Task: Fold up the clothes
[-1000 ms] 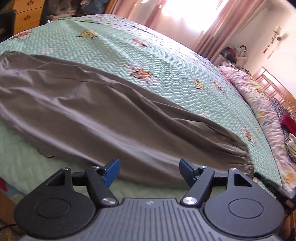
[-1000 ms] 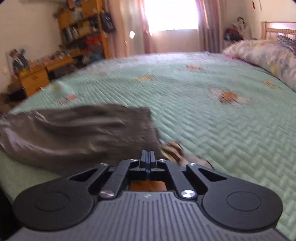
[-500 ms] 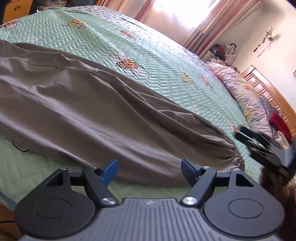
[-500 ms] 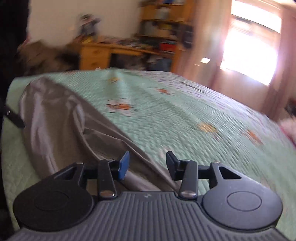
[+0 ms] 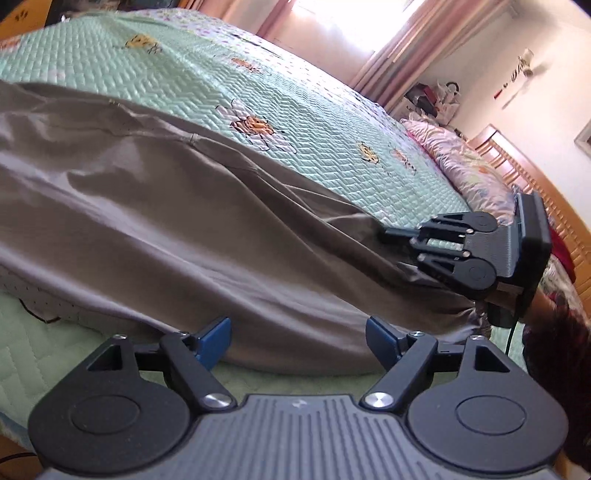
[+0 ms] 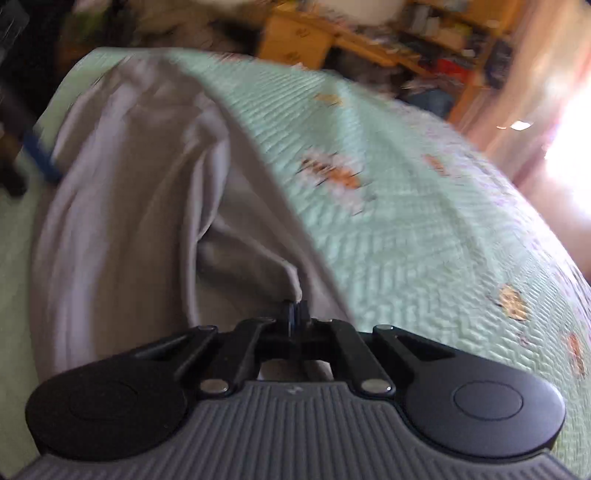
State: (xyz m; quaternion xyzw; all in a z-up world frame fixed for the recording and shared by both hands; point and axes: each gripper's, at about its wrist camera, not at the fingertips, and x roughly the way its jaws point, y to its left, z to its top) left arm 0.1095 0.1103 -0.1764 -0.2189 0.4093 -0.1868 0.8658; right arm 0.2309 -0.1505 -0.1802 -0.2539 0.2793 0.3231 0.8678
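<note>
Right gripper [image 6: 295, 312] pinched tight on grey trousers [image 5: 192, 229], fabric bunched at the tips. Left gripper [image 5: 298, 334] wide apart, holding nothing. Trousers lie long, wrinkled, on green quilt [image 5: 332, 129].

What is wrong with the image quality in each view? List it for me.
Left wrist view: mostly sharp; fisheye bends the bed; the window is blown out. Right wrist view: motion blur smears the quilt, the grey garment and the shelves, with white glare at the right edge; only the right gripper stays crisp.
</note>
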